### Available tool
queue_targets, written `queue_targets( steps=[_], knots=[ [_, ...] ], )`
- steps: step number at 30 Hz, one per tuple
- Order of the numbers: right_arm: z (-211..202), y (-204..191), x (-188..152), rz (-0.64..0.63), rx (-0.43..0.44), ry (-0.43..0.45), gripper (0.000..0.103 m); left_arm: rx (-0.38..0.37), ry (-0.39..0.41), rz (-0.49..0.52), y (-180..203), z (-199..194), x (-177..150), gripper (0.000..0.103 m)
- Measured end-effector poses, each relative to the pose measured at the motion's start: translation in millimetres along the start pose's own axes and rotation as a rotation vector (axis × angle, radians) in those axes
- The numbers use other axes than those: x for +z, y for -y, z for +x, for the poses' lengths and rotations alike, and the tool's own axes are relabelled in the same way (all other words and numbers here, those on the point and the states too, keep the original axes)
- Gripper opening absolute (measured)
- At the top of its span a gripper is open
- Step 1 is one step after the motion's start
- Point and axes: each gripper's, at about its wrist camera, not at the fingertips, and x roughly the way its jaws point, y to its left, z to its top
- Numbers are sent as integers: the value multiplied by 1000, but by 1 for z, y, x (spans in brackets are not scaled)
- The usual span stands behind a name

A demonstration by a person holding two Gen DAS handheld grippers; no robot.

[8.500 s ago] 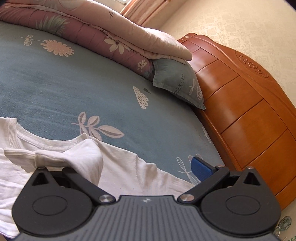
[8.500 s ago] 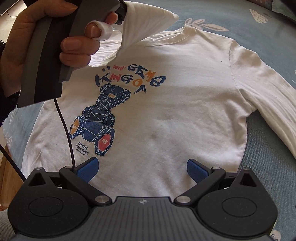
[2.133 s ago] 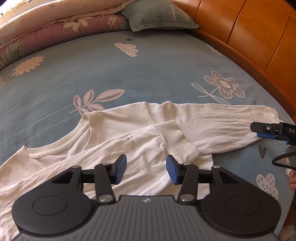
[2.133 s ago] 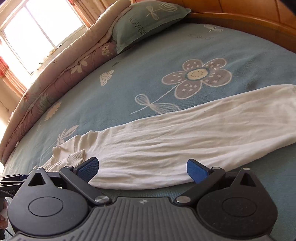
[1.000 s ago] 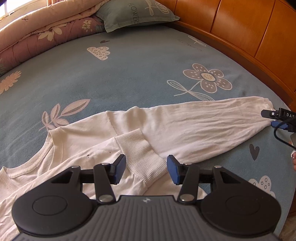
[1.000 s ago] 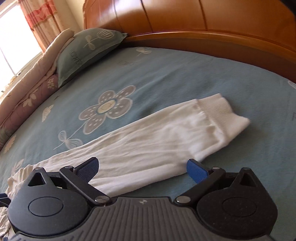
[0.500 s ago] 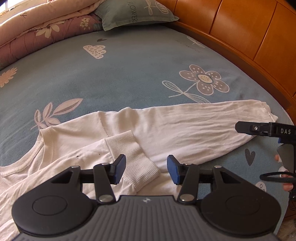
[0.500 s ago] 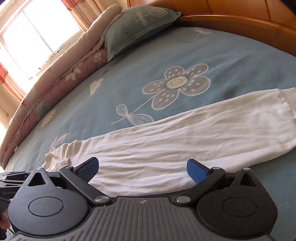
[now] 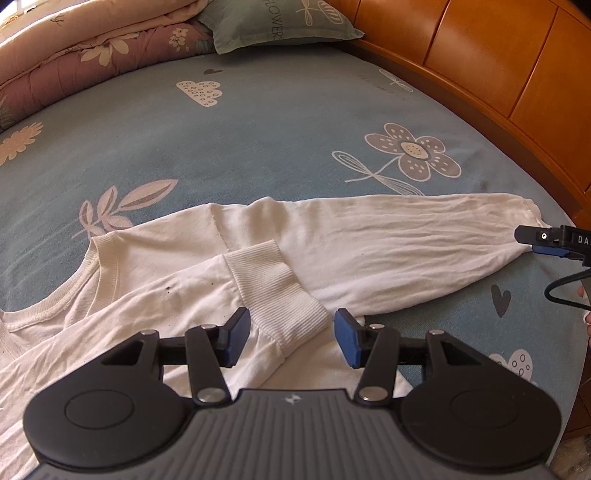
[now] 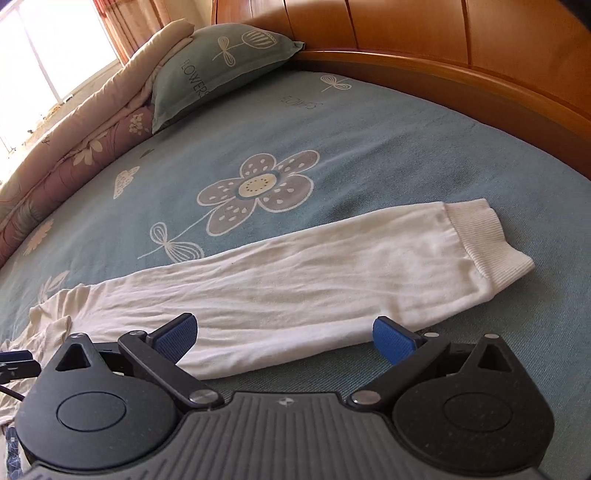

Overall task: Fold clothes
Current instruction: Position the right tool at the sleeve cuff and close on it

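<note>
A white long-sleeved shirt (image 9: 147, 266) lies flat on the blue bed sheet (image 9: 258, 129). One sleeve is folded across the chest, and its ribbed cuff (image 9: 280, 291) lies between the blue pads of my left gripper (image 9: 290, 328). The left jaws are opening and the pads stand clear of the cuff. The other sleeve (image 10: 314, 273) stretches out to the right, ending in a ribbed cuff (image 10: 480, 240). My right gripper (image 10: 284, 330) hovers wide open over the near edge of that sleeve, holding nothing. In the left wrist view, the right gripper (image 9: 546, 240) shows beside the sleeve's end.
A green pillow (image 9: 280, 26) and a folded floral quilt (image 9: 92, 48) lie at the far side of the bed. The curved wooden headboard (image 9: 498, 55) runs along the right. A person's fingers and a black cable (image 9: 565, 295) are at the right edge.
The right gripper has swung toward the outstretched sleeve's cuff, which is back in its view. In the left view its tip has drawn back to the right. The left pads stand slightly wider.
</note>
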Motion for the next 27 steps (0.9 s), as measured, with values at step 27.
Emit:
queue_targets(
  steps=[27],
  knots=[
    [25,67,-4,570,177,243,103,-12,15,-19,5,-3,2,53]
  ],
)
